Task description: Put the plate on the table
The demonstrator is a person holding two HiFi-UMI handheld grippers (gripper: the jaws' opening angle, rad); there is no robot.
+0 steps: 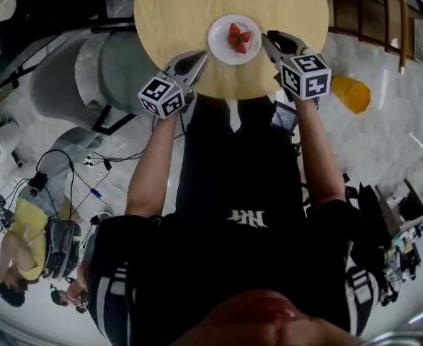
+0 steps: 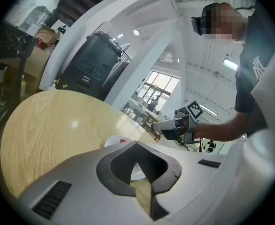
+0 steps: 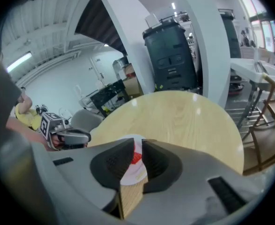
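Small white plate [image 1: 220,52] of red strawberries [image 1: 238,39], flat on round wooden table [image 1: 189,13], near its front edge.
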